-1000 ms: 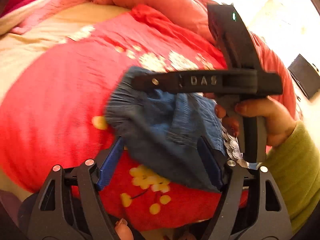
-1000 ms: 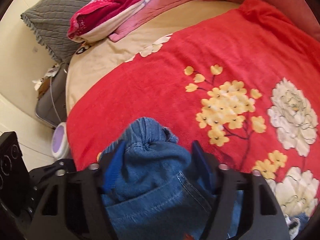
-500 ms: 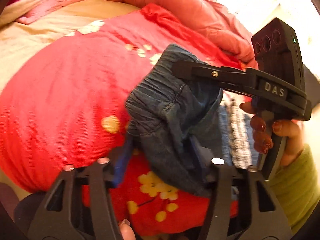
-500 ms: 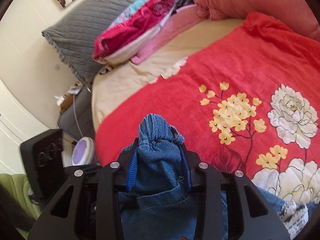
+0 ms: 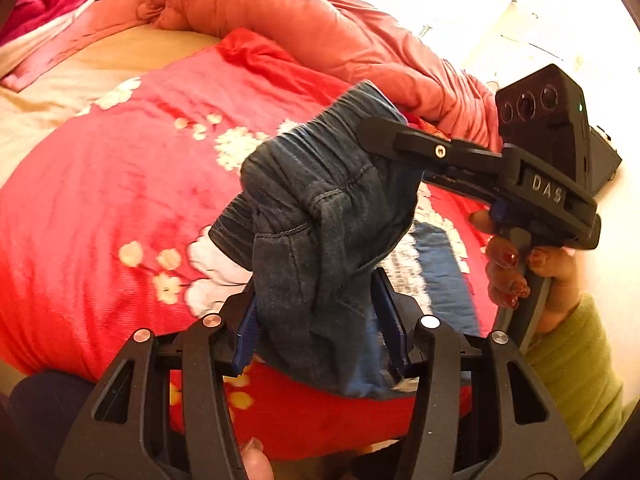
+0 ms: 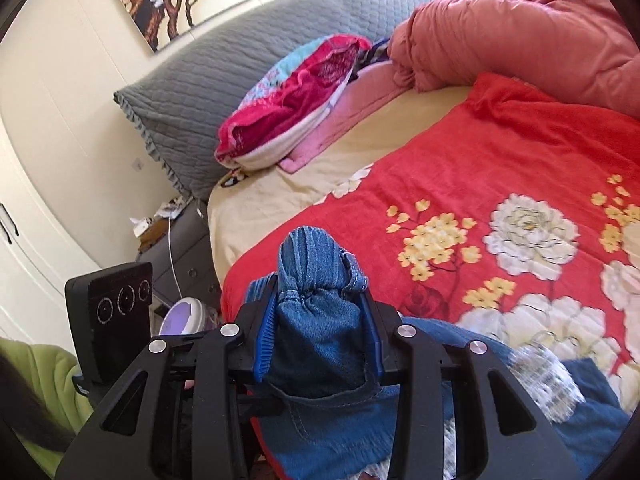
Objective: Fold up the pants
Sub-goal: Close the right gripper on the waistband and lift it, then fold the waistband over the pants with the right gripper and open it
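The left gripper (image 5: 316,316) is clamped on the bunched waistband of the pants (image 5: 320,216), and the right gripper (image 6: 318,340) pinches the same band just beside it. Both hold the denim above the red blanket (image 6: 500,152), the legs trailing down toward the person. The long axis thus probably runs from the grippers toward the bed's near edge, neither hand nearer.

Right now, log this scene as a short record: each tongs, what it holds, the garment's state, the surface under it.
left tongs: shut on the waistband end of the denim pants
right tongs: shut on the pants too, beside the left grip
pants state: bunched and lifted between both grips, the rest trailing onto the bed
surface: red floral blanket
nearby: pink quilt, grey pillow
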The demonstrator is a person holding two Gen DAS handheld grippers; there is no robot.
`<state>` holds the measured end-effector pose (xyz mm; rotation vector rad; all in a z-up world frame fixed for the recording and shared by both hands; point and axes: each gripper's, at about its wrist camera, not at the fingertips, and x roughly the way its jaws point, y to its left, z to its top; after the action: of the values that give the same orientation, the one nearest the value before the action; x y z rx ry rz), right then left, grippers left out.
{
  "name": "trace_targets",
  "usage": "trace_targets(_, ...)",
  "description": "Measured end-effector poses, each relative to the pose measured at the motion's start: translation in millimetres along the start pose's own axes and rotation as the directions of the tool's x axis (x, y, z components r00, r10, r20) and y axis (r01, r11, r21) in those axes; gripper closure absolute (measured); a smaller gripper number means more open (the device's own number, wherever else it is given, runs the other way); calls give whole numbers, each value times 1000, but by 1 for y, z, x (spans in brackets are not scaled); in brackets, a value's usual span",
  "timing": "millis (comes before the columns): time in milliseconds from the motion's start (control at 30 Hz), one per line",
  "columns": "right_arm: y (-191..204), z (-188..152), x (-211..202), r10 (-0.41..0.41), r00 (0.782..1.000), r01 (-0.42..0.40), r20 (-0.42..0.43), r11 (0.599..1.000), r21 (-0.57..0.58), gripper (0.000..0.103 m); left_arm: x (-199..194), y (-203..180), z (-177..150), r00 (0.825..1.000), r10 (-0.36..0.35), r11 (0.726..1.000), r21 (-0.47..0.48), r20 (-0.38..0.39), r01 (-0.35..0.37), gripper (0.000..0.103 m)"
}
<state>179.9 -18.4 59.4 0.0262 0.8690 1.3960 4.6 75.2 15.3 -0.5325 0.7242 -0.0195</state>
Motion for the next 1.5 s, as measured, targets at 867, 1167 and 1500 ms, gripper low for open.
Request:
trace_targets(867,-76,-82,-152,-250,928,193,278,957,215,36,25,-101,-17,940,-326,932,134,-102,338,58)
trace_targets(1167,-37,-98,-129,-377,910,350,170,921,168,29,48,-64,1,995,80,978,198,-58,-67,54)
trace_targets(1500,-41,-163,-103,-589,803,597,-92,794,114,30,58,-68,-45,985,90,947,320,-150,-37,54)
